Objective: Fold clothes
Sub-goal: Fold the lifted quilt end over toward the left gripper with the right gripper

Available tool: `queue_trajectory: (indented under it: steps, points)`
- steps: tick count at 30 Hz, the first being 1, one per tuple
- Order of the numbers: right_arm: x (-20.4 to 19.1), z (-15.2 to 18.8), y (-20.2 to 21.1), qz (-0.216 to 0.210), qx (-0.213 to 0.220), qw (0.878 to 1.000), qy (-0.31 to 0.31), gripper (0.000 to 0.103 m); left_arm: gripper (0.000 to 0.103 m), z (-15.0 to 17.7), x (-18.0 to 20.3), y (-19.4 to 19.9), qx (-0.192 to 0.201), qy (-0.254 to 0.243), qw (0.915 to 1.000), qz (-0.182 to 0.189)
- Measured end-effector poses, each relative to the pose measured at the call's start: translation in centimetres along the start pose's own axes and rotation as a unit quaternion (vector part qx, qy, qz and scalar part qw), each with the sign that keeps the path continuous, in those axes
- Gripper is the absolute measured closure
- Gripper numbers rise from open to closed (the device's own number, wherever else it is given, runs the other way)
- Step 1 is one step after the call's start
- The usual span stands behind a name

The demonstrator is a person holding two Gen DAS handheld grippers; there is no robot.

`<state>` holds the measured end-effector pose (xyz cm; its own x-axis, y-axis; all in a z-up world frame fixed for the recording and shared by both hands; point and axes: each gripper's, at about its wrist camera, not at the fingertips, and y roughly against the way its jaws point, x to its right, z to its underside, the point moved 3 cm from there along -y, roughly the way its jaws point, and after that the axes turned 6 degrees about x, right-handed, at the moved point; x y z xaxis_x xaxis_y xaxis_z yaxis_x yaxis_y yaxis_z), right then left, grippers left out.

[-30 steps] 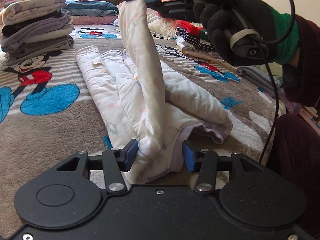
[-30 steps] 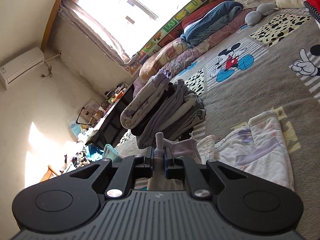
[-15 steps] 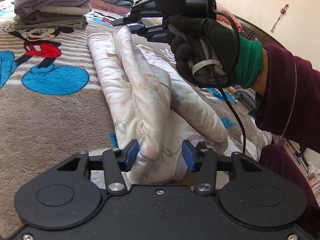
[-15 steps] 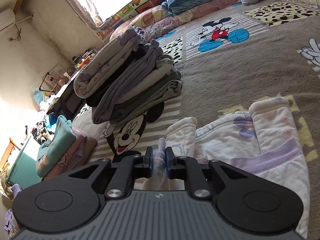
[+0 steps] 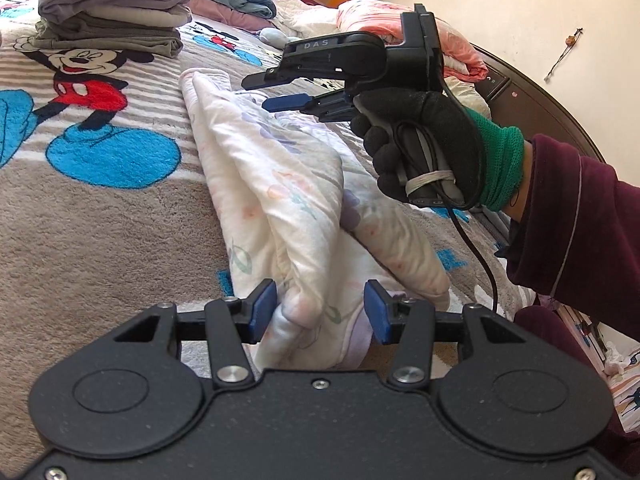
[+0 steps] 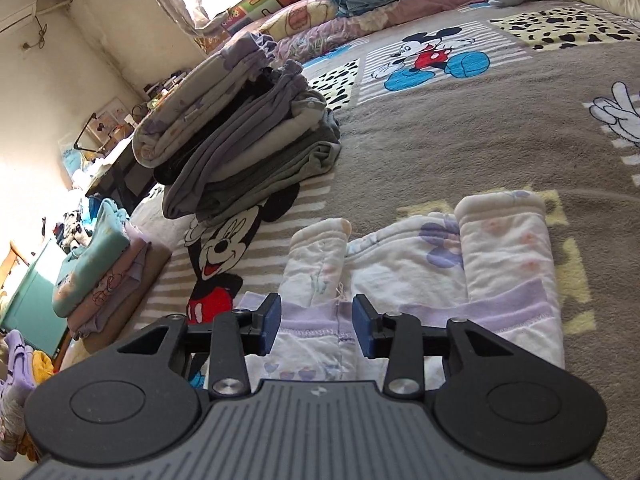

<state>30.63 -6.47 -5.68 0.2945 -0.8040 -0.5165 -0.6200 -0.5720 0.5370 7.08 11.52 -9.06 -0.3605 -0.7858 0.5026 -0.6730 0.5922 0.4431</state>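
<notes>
A plush grey-brown blanket [image 5: 100, 220] printed with Mickey Mouse figures covers the bed, its pile thick and fuzzy. At centre frame lies a soft white quilted garment [image 5: 288, 200] with pastel prints and lilac trim, folded into a long, puffy bundle. The left hand-held gripper [image 5: 320, 310] straddles its near end, blue pads spread wide and not clamping. The right hand-held gripper [image 6: 316, 322], gripped by a black-gloved hand [image 5: 420, 144], hovers released above the far end of the garment in the left wrist view. A stack of folded grey clothes [image 6: 240, 148] stands at upper left. Cream walls, a sunlit window and an air conditioner [image 6: 18, 8] frame the room.
</notes>
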Motion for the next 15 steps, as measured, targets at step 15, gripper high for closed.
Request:
queue_trajectory:
  steps: [15]
  points:
    - [0.2, -1.1, 3.2, -0.038, 0.07, 0.997, -0.016, 0.091, 0.056, 0.1, -0.4, -0.3, -0.007, 0.013, 0.9999, 0.001]
